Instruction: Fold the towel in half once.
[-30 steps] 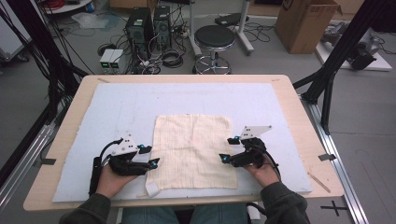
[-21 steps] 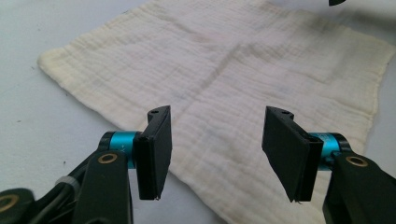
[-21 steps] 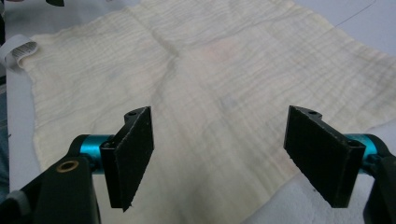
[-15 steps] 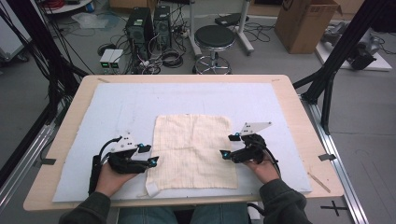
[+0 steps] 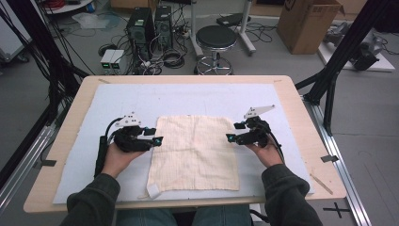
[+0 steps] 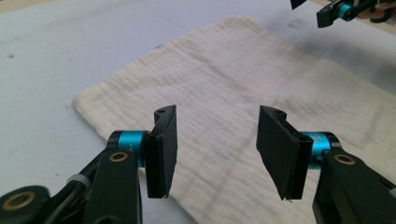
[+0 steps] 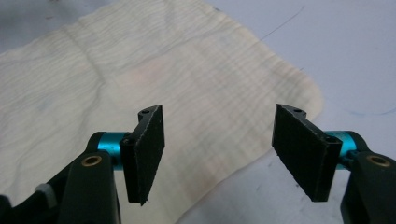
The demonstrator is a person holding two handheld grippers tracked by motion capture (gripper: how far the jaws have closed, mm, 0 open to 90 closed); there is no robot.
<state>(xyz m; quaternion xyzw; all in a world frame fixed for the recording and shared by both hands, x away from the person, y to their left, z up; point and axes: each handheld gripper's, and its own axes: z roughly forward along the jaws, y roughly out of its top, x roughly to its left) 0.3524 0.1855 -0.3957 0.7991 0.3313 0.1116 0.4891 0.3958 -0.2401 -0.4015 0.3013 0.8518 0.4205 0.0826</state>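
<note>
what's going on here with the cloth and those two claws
A person holds a claw in each hand at a cream cloth spread flat on the table's blue mat. The left claw and the right claw point at opposite side edges. Both have just been closing but grip nothing yet.

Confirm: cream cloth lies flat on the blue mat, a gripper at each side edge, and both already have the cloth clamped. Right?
Not clamped. In the gripper views the left gripper and right gripper stand open above the cloth, nothing pinched, though the jaws have just been closing. The rest holds: the cloth lies flat on the blue mat, one gripper at each side edge.
</note>
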